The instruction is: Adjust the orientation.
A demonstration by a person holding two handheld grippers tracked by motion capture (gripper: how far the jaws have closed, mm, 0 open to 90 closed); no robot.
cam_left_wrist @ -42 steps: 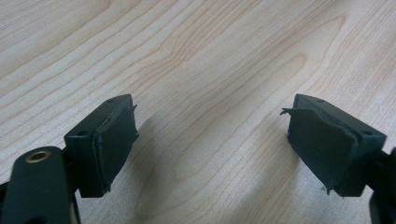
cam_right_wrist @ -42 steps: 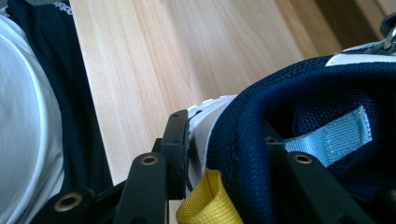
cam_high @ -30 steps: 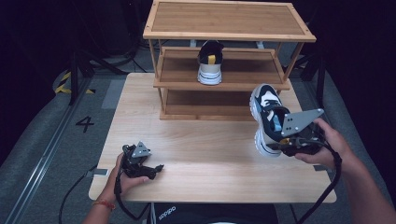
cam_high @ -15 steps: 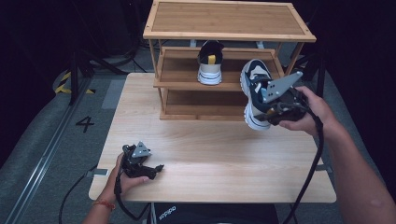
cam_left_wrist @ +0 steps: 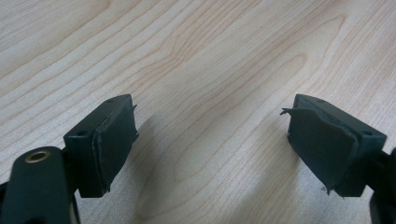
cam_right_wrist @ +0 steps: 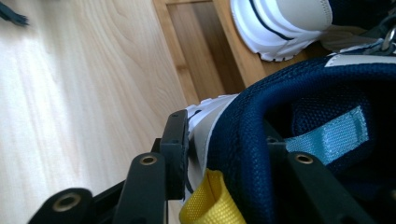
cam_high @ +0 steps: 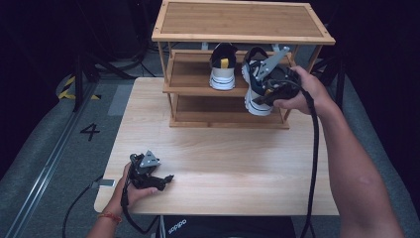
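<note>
A navy-and-white sneaker [cam_high: 255,84] is held in the air at the front edge of the middle shelf [cam_high: 190,84] of a wooden shoe rack [cam_high: 242,20], just beside a matching sneaker [cam_high: 222,67] that already stands on that shelf with its heel toward the camera. The carried shoe is tilted, its toe hanging down past the shelf edge, and it is not yet resting on the board. It is gripped at the heel collar by the right gripper [cam_high: 265,87]: in the right gripper view one jaw is pressed on the outside of the heel above the yellow pull tab [cam_right_wrist: 205,198] and the other is set inside the padded collar [cam_right_wrist: 243,154], so the jaws are clamped on the shoe's rim.

Several risks are judged from this pose. Because only the soft collar is pinched, the shoe may pivot or slip if it is swung quickly. The drooping toe may be caught on the shelf edge or the rack's right post [cam_high: 289,106] unless the shoe is levelled first. The standing sneaker may be nudged sideways if too little room is left. A release before the sole is fully supported would let the shoe drop to the table [cam_high: 237,163].

The left gripper [cam_high: 148,173] is rested on the table near its front edge, jaws apart, nothing between them.
</note>
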